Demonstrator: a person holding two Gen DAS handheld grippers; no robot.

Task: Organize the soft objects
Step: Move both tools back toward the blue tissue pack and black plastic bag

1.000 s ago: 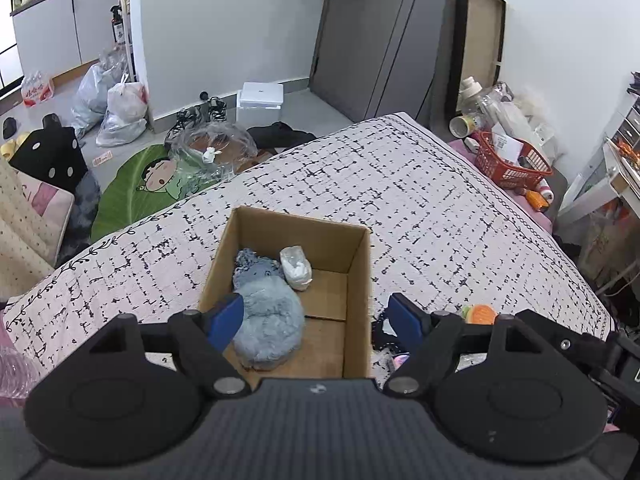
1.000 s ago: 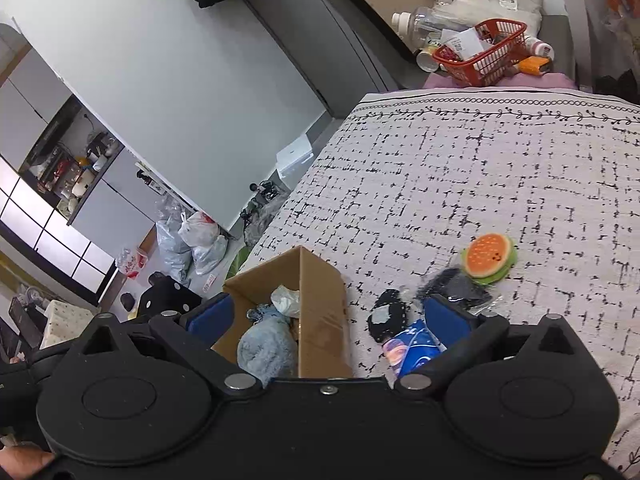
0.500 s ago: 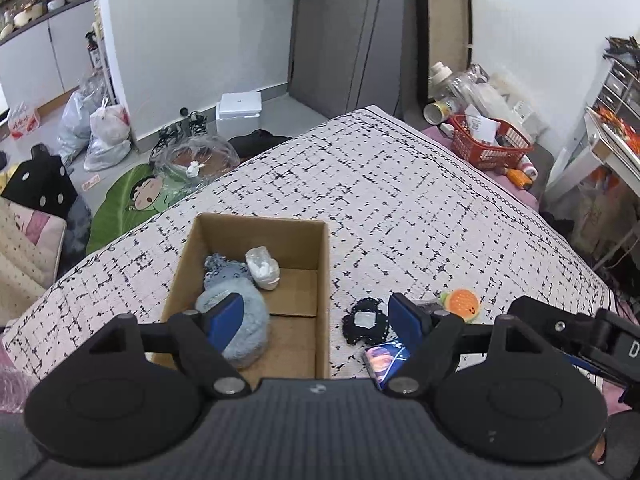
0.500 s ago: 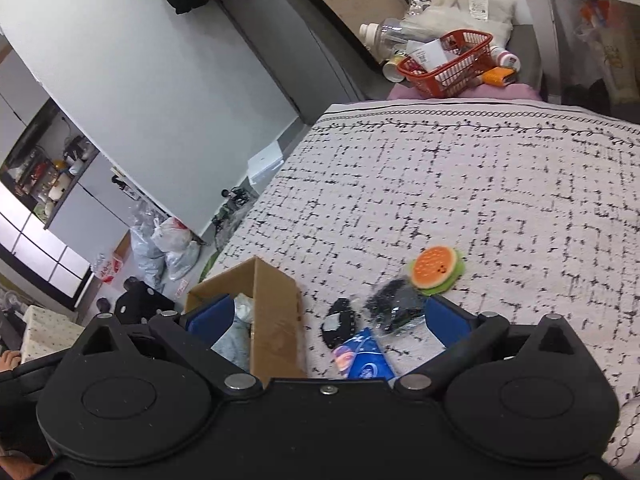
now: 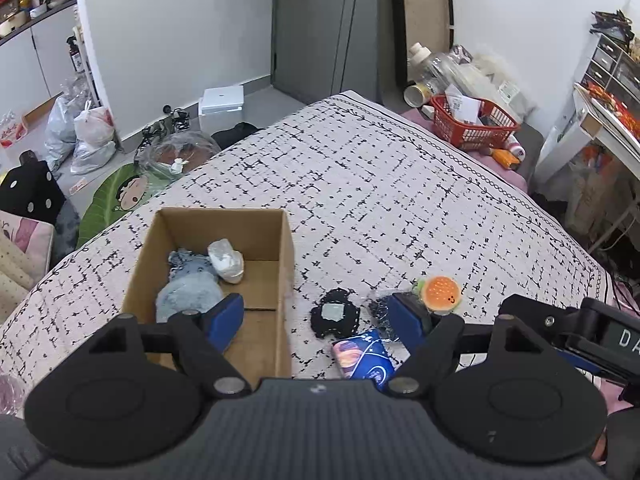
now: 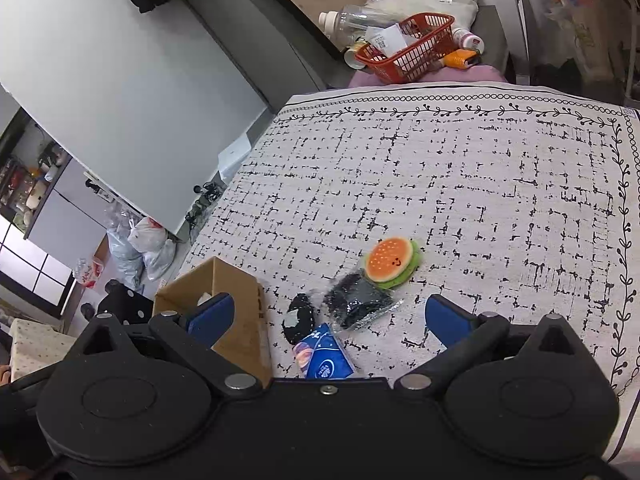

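An open cardboard box [image 5: 286,248] stands on the patterned bedspread [image 5: 380,184]. It holds a grey-blue plush [image 5: 188,292] and a small white soft item [image 5: 226,258]. To its right lie a black knitted piece [image 5: 334,318], a black item in clear wrap [image 6: 358,300], a burger-shaped plush [image 6: 392,262] and a blue tissue pack [image 6: 324,358]. My left gripper [image 5: 318,318] is open and empty, above the box's near right corner. My right gripper [image 6: 330,318] is open and empty, above the loose items; the box also shows in its view [image 6: 236,296].
A red basket [image 5: 472,124] with bottles and clutter sits past the bed's far right corner. Bags, shoes and a white box [image 5: 222,100] lie on the floor to the left. A shelf unit [image 5: 608,92] stands at the right.
Both grippers have pulled back and shifted right, so the box has slid left in view and the loose items to its right have come into sight. Both stayed open.
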